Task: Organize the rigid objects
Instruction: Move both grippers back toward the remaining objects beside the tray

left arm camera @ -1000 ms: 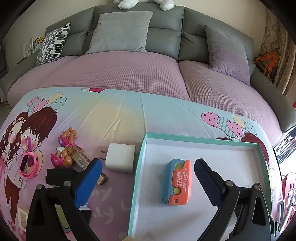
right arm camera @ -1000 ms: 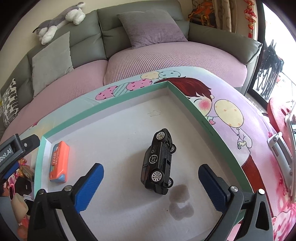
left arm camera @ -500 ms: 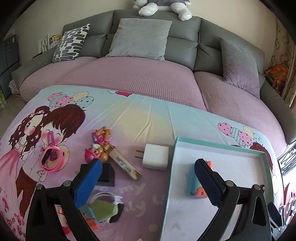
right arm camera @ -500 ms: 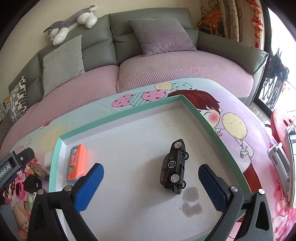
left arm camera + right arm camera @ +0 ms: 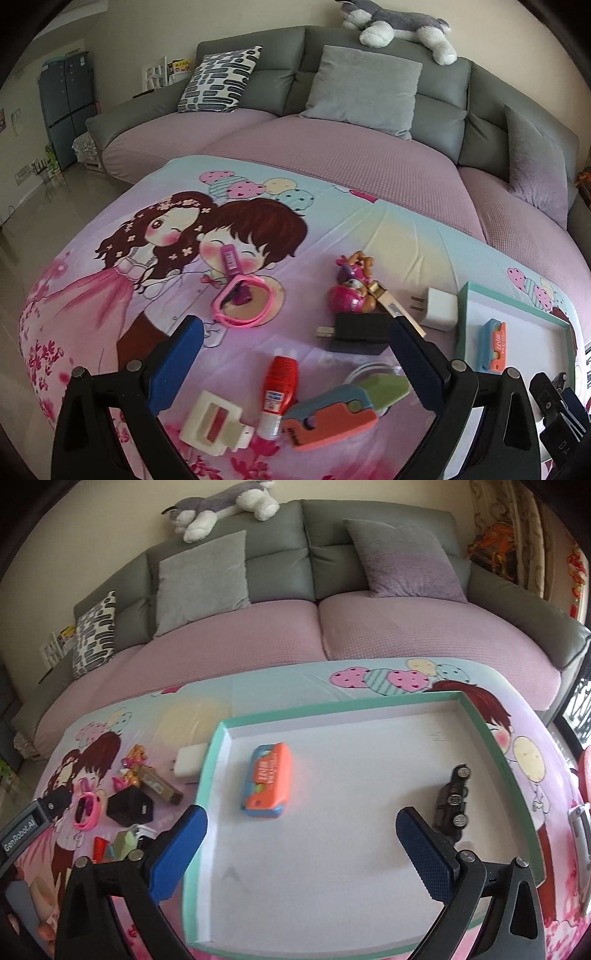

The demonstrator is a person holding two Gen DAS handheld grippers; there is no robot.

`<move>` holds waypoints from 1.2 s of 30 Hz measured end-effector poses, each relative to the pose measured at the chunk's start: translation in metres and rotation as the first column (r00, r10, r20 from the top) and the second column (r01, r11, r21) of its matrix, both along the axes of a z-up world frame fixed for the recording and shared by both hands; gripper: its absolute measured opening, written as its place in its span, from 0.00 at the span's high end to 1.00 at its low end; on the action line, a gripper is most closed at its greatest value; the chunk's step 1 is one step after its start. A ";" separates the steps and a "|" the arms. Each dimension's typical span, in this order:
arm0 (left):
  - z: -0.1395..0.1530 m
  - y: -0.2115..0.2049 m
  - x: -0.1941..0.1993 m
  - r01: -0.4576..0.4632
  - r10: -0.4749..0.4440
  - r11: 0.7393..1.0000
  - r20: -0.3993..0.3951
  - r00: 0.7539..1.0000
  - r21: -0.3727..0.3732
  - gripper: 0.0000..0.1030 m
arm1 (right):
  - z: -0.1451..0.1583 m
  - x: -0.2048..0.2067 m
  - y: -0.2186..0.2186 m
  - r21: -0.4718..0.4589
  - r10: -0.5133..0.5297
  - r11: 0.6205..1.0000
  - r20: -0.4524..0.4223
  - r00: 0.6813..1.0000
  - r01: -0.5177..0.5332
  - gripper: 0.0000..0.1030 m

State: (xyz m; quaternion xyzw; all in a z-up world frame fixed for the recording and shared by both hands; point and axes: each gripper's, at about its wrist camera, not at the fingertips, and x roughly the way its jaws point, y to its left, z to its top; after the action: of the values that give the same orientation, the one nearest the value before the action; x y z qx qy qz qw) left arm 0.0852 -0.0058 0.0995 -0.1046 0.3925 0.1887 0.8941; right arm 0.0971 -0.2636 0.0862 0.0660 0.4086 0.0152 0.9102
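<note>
Left wrist view: I have the left gripper (image 5: 295,365) over the loose pile on the cartoon-print cloth of the worktop (image 5: 155,258), fingers spread wide and empty, so several pieces sit in reach. Between the fingers lie a red-capped tube (image 5: 277,395), a white clip-like block (image 5: 214,424) and an orange-blue-green folding toy (image 5: 340,413); beyond them sit a black charger (image 5: 360,328), a white plug adapter (image 5: 439,308), a pink puppy figurine (image 5: 351,288) and a pink ring toy (image 5: 243,299). I judge one of the near pieces is next. Right wrist view: the right gripper (image 5: 301,851) hangs over the teal-rimmed tray (image 5: 212,760), fingers wide, nothing held. The tray is the collection point: an orange-and-blue case (image 5: 269,785) lies near its left wall, a black toy car (image 5: 452,801) near its right wall, well apart. Both look hard, with smooth plastic faces.
</note>
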 end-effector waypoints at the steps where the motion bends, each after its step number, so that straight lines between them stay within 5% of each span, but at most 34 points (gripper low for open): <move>1: 0.000 0.007 -0.004 -0.017 0.017 1.000 -0.003 1.000 0.005 0.03 | 0.000 -0.001 0.007 0.016 0.024 1.000 -0.001 1.000 -0.024 0.00; 15: -0.023 0.074 -0.043 -0.124 0.118 0.991 -0.100 0.988 -0.050 0.03 | -0.009 -0.014 0.108 0.049 0.302 0.953 -0.029 0.953 -0.300 0.00; 29: -0.055 0.094 -0.054 -0.062 0.027 0.974 -0.163 0.986 -0.217 0.03 | -0.044 -0.026 0.168 -0.040 0.432 0.896 -0.145 0.890 -0.441 0.00; 36: -0.060 0.093 -0.054 -0.013 -0.025 0.975 -0.168 0.985 -0.223 0.03 | -0.052 -0.026 0.172 -0.071 0.434 0.890 -0.172 0.884 -0.451 0.00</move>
State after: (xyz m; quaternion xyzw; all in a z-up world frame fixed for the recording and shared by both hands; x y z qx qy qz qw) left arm 0.0310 0.0868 0.0395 -0.1866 0.4864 0.1488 0.8405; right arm 0.0707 -0.0912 0.0343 -0.0781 0.4808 0.1952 0.8513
